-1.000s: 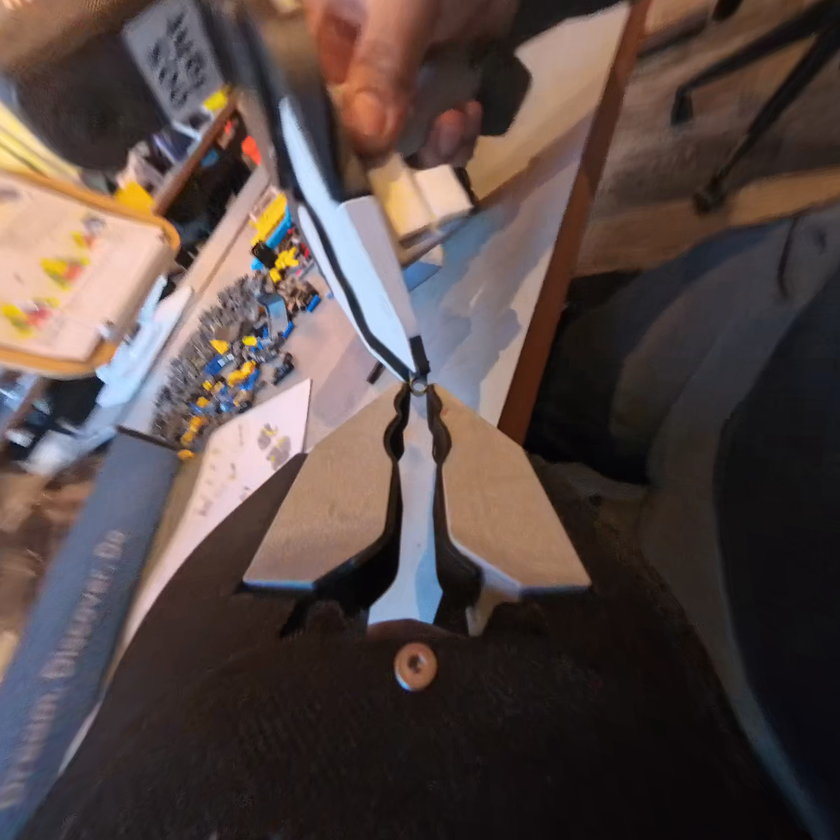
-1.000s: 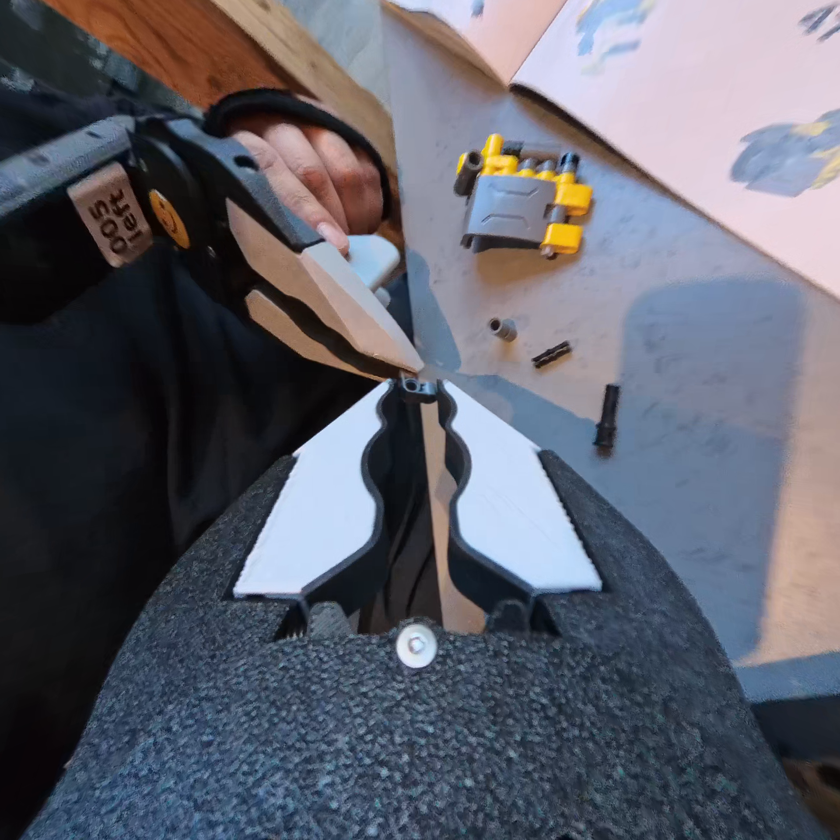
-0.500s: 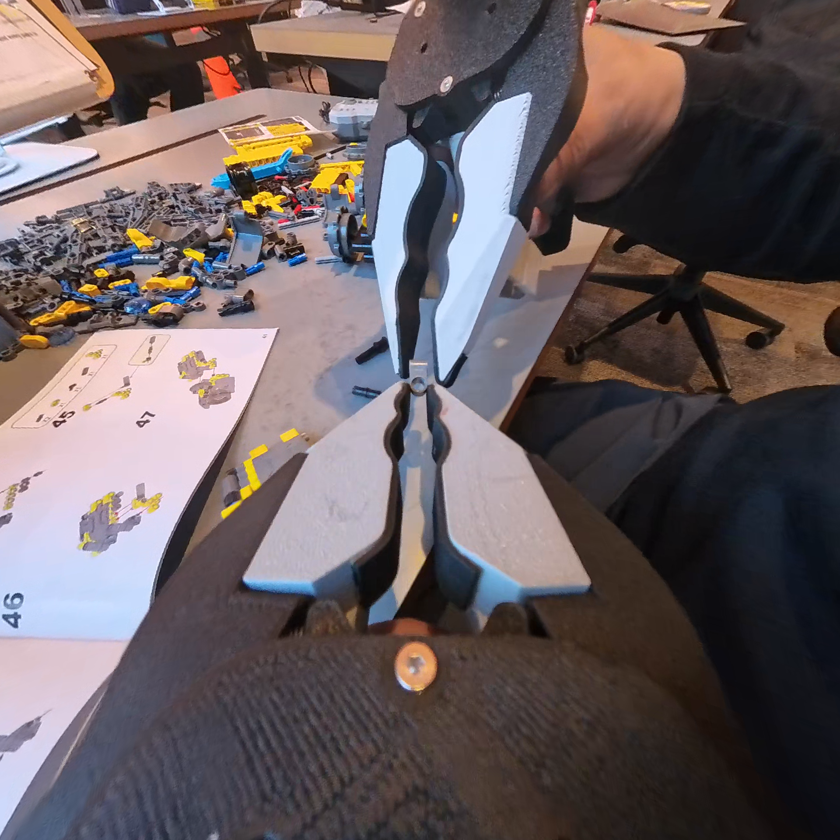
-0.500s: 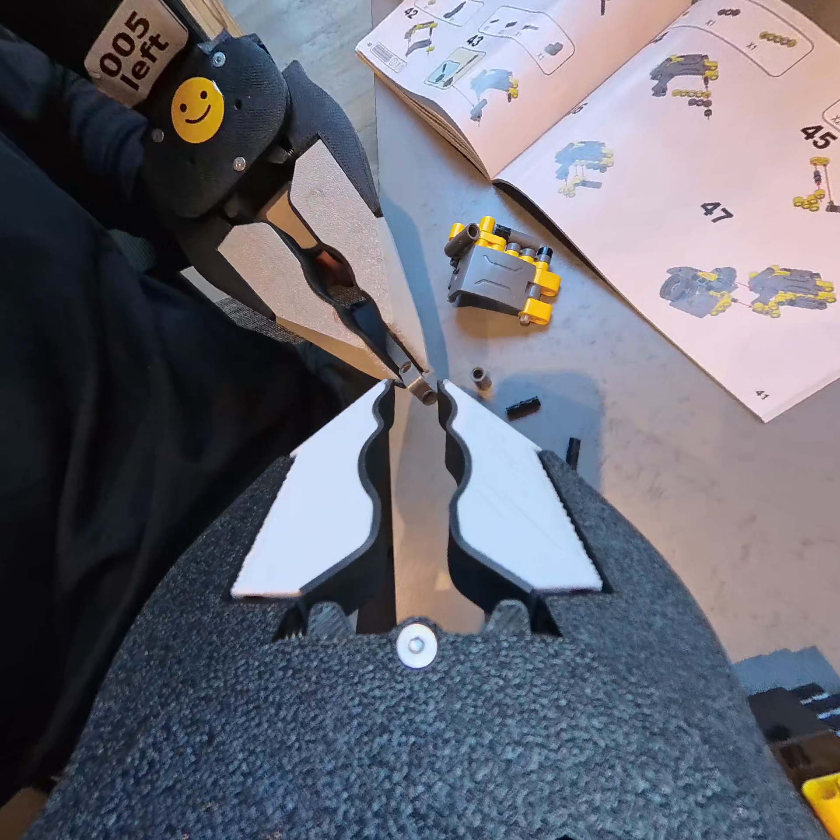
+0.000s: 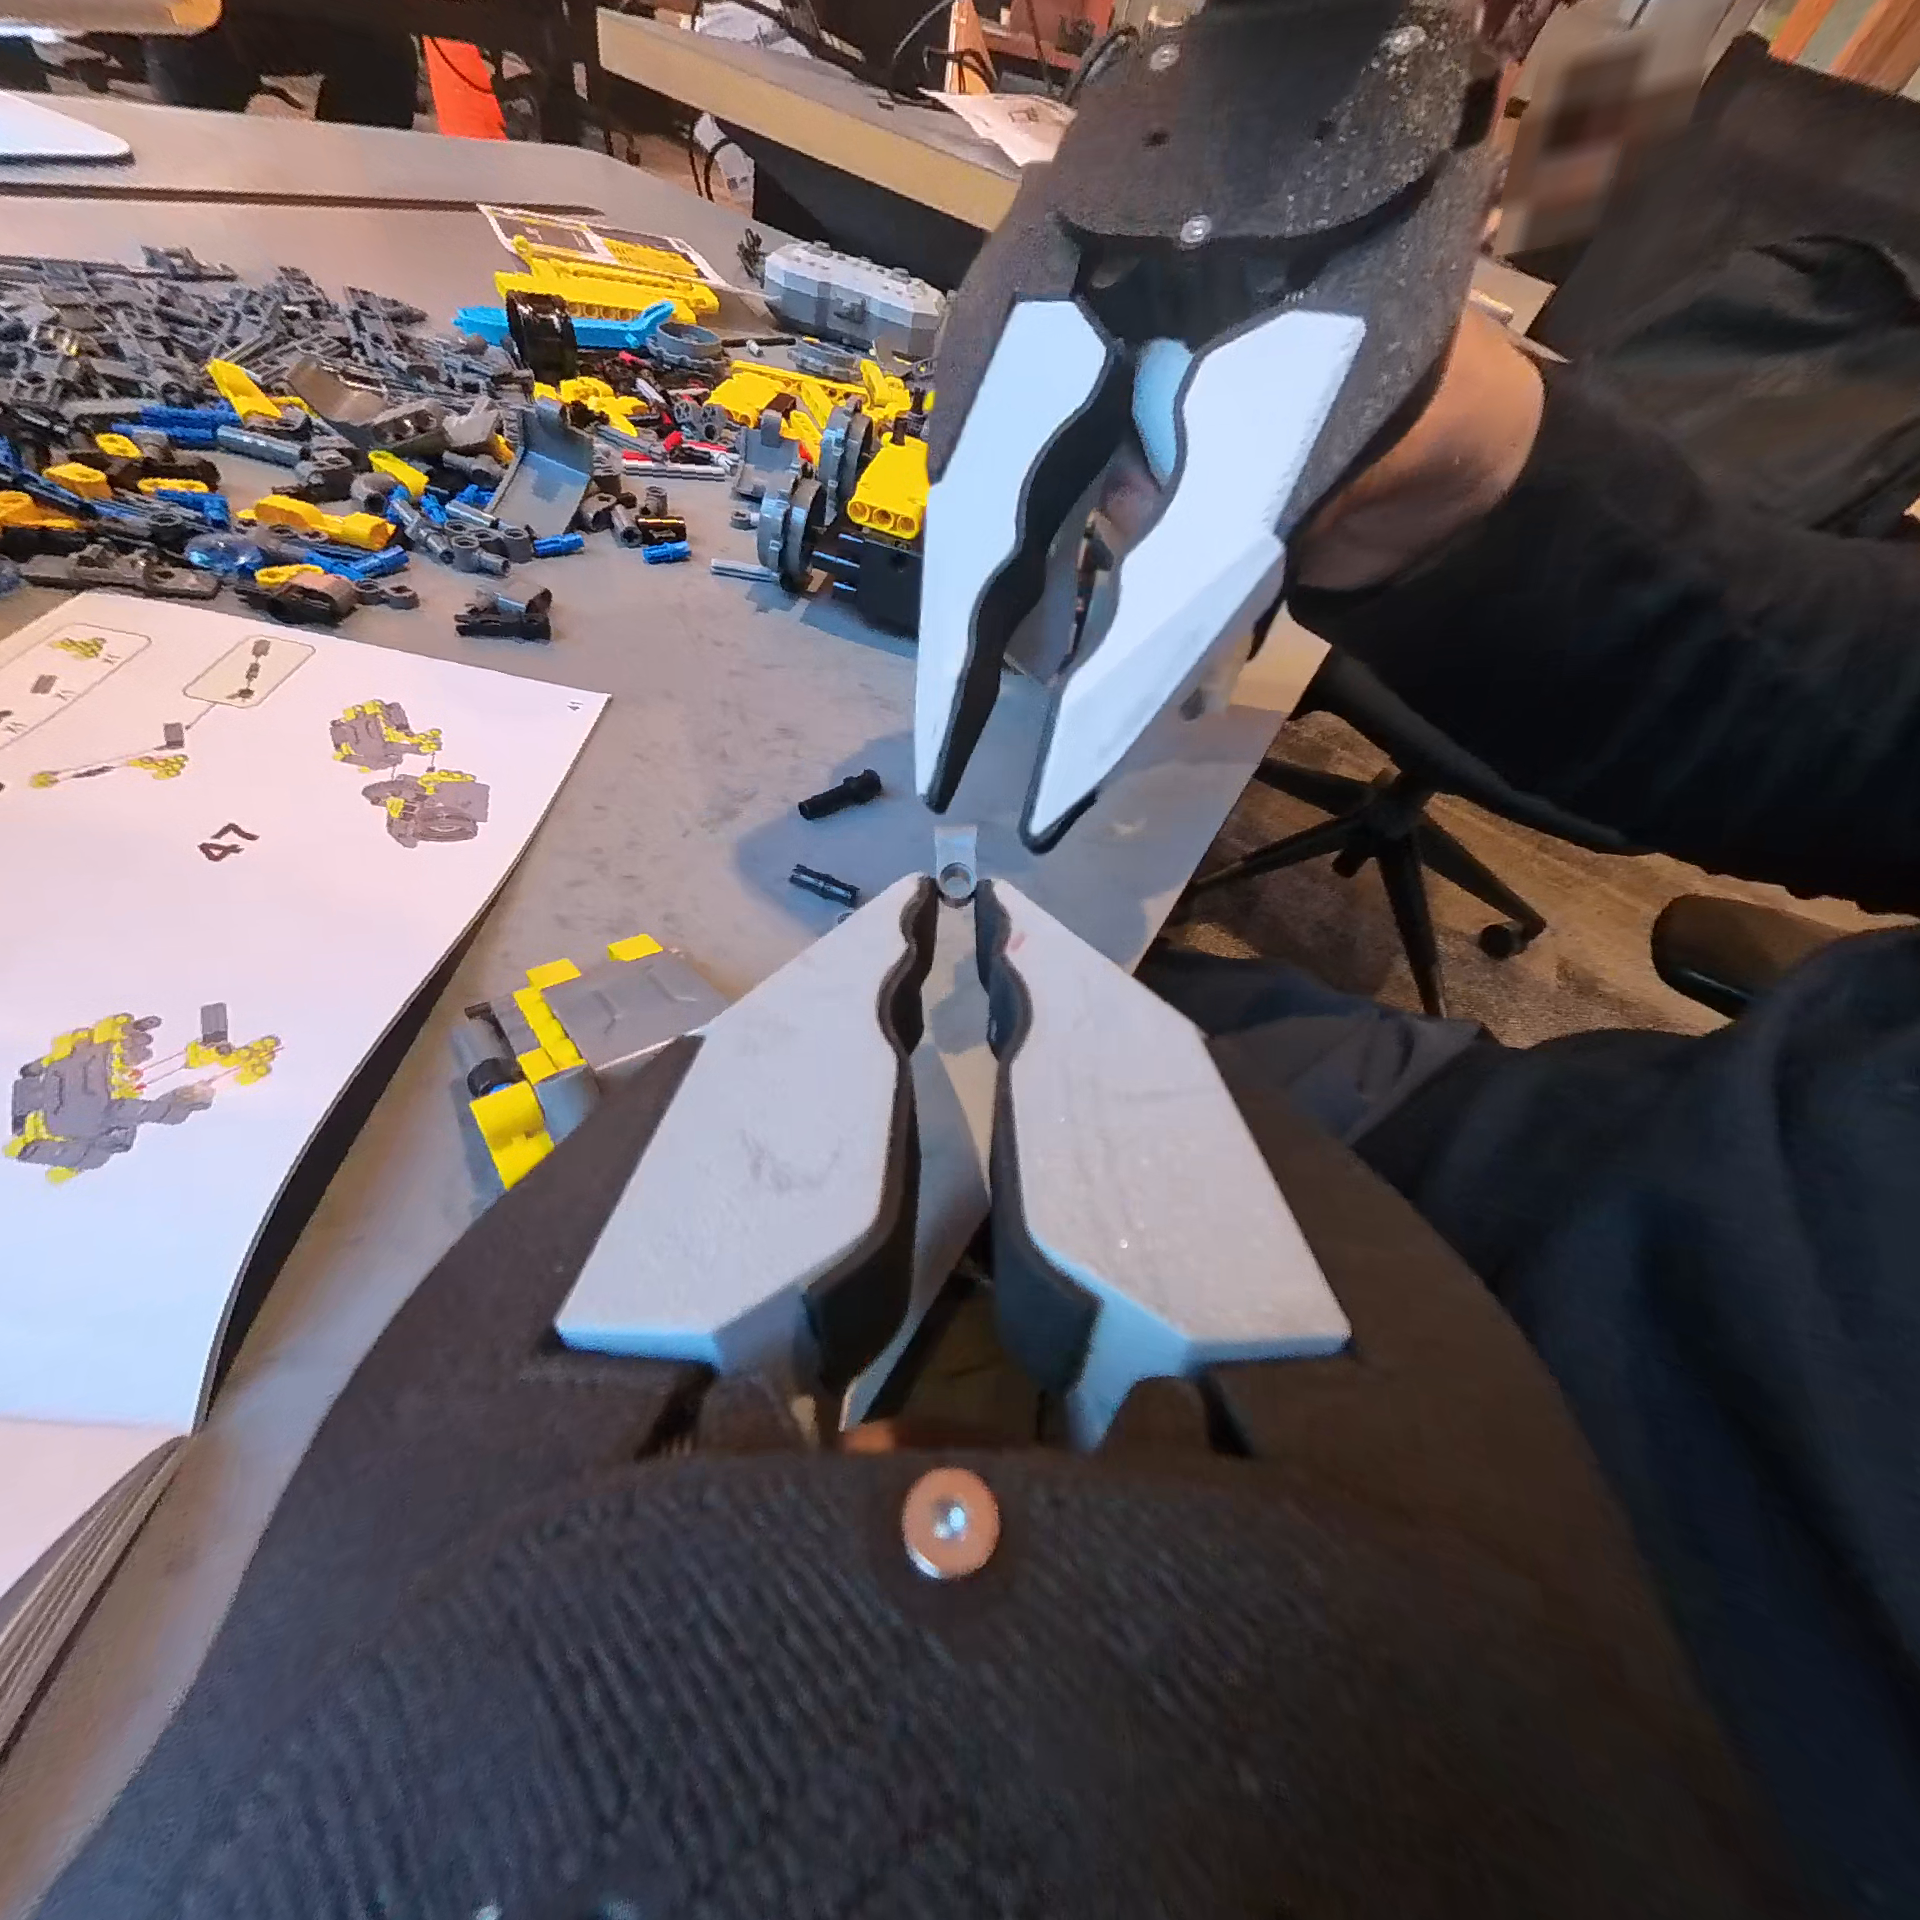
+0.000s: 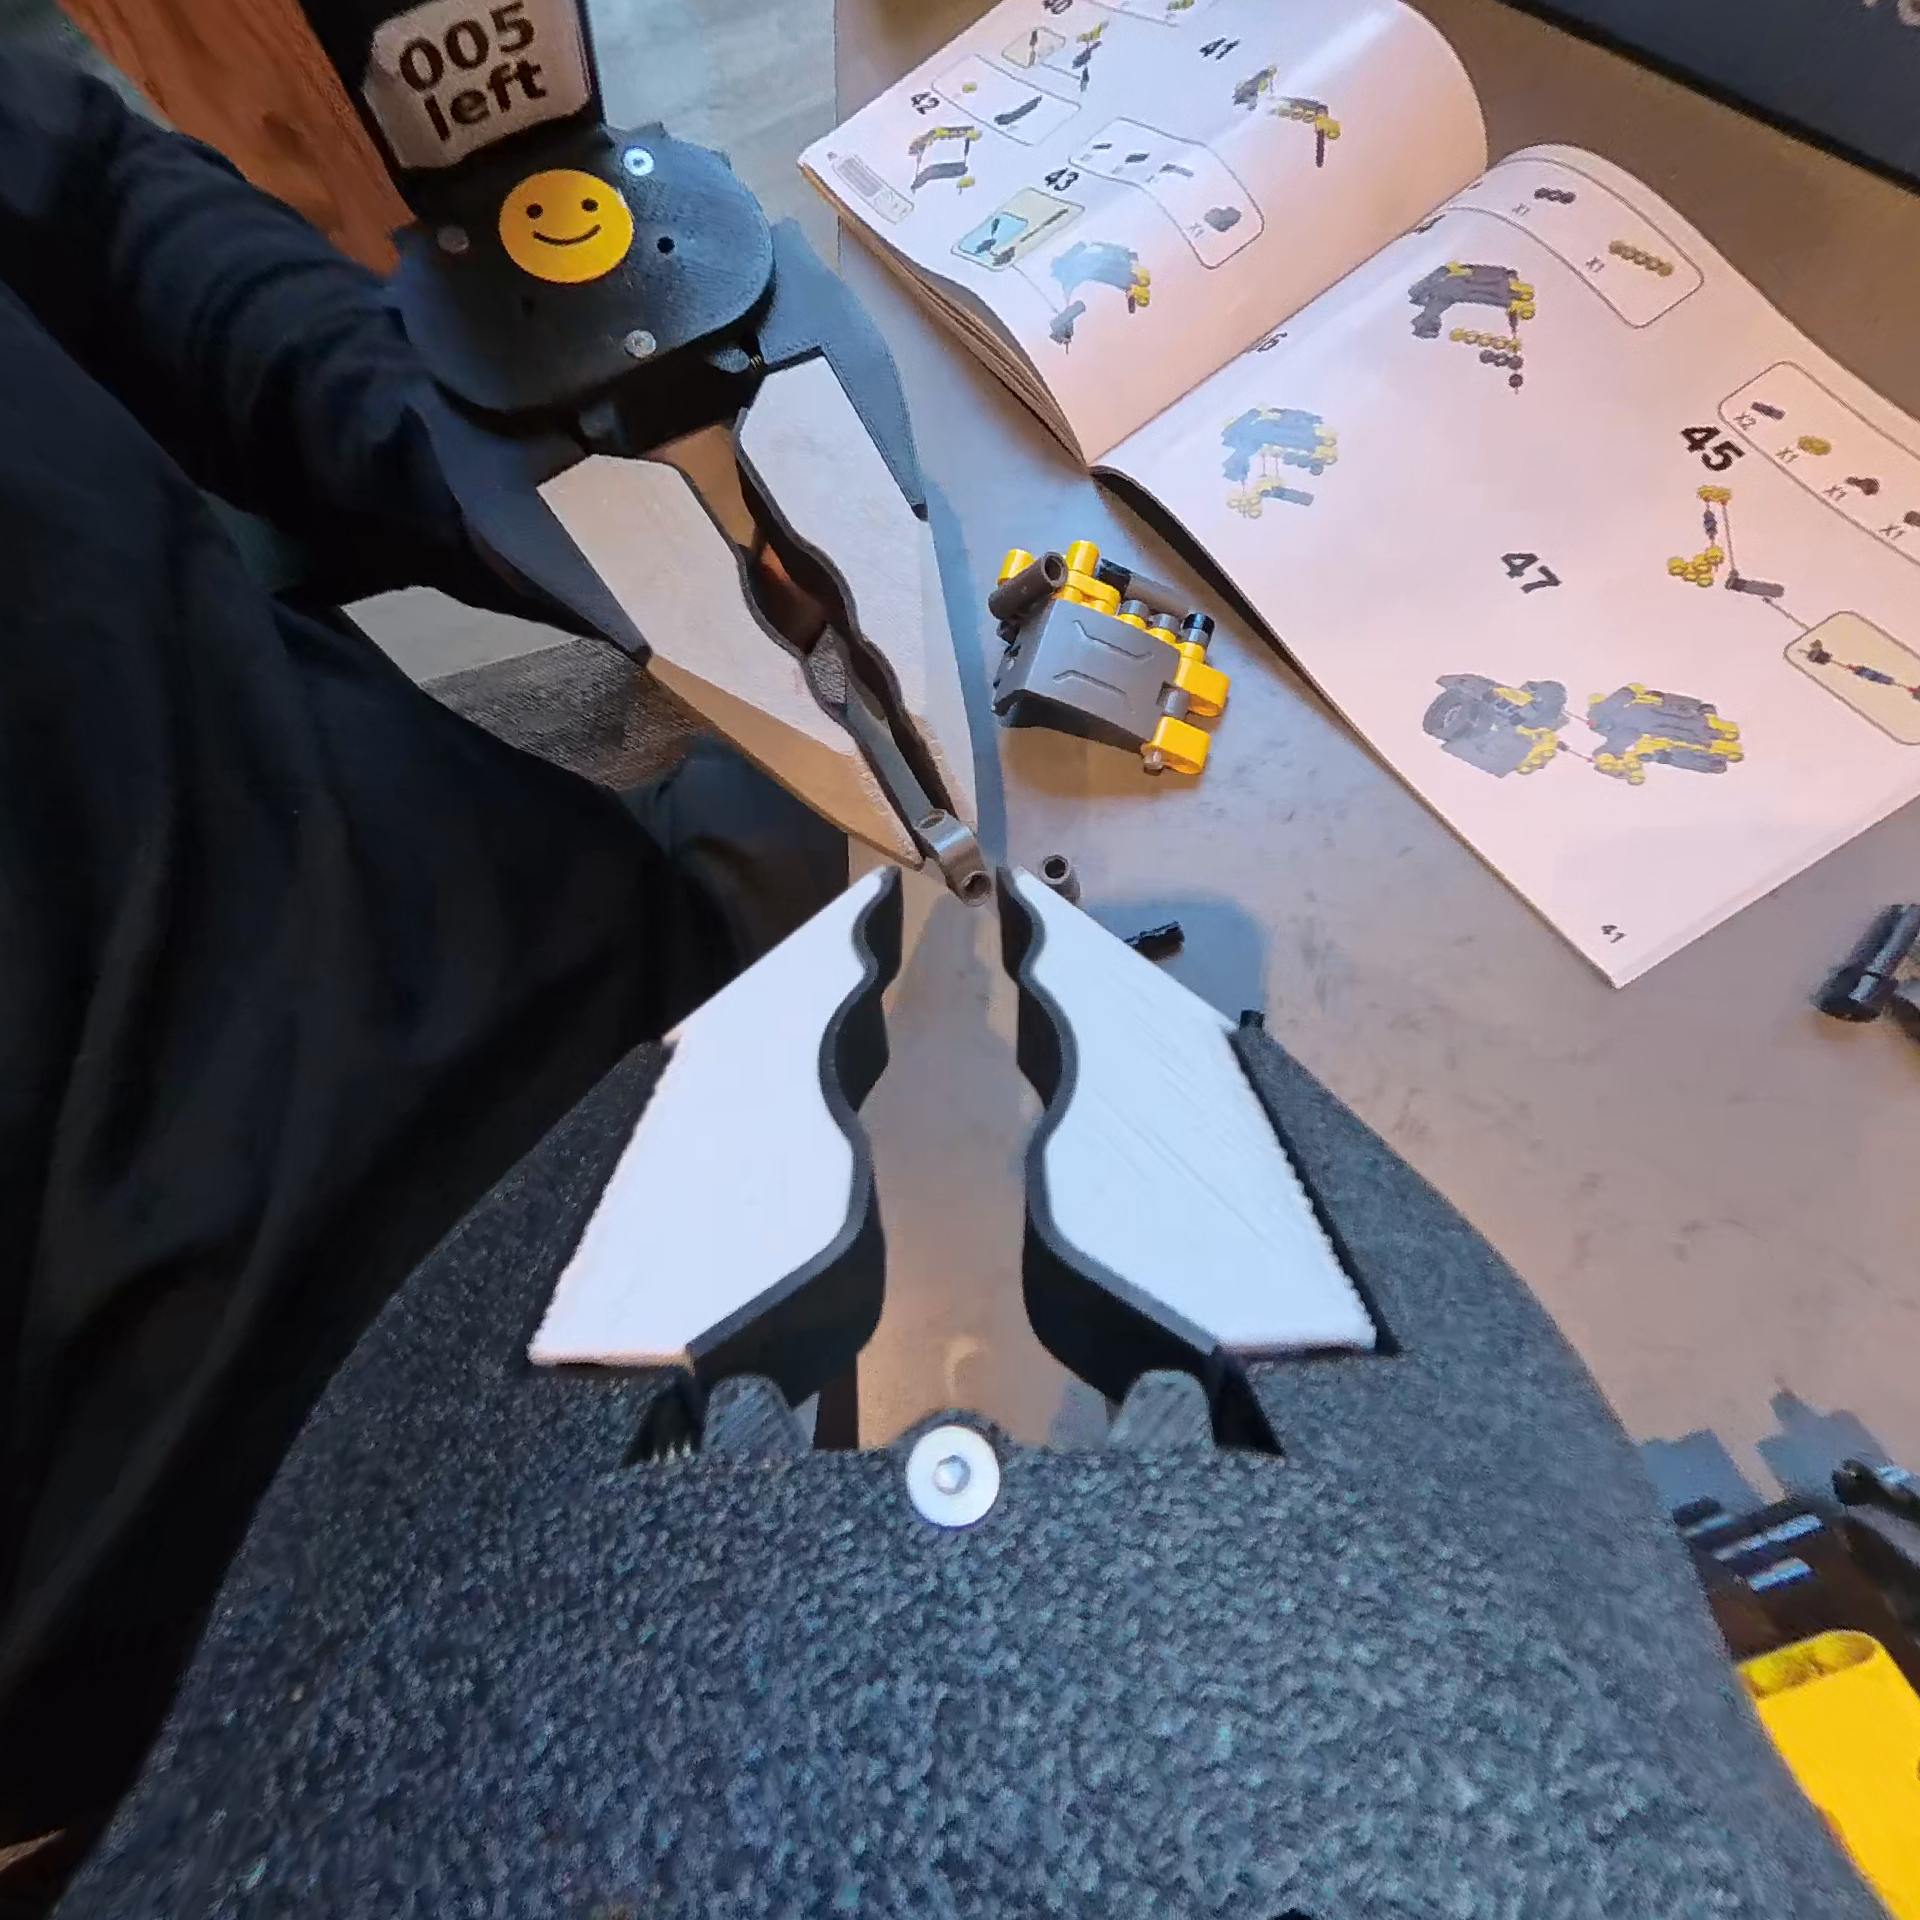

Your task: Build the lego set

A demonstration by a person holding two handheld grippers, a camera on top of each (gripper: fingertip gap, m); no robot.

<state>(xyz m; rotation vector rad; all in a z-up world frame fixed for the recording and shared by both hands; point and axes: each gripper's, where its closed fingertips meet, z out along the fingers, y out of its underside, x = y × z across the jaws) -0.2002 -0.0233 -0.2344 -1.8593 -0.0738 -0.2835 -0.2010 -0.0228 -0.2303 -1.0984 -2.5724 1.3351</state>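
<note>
The left gripper [image 5: 951, 883] had its jaws pinched nearly together on a small grey connector [image 5: 954, 862], a short tubular piece with a round hole through its end, which stuck out just past the tips. In the right wrist view the same grey connector [image 6: 958, 854] showed as a stubby cylinder held at the left tips. The right gripper [image 6: 945, 883] had its jaws parted with a clear gap between them, gripping nothing; its tips sat just beside the connector, and whether they touched it could not be told.

Beyond the left jaws, two small black pins [image 5: 840, 795] lay on the grey table [image 5: 665, 727], near the right gripper's tips. To the left of the left jaws lay a grey and yellow sub-assembly [image 5: 561, 1039], partly hidden behind the gripper's body, and beside it an open instruction booklet [image 5: 260, 831] cut off by the frame edge. Farther off, a heap of loose grey, blue and yellow parts [image 5: 312, 447] spread over the table, too small to sort singly. A tiny grey bush [image 6: 1058, 865] sat just right of the right jaws.
</note>
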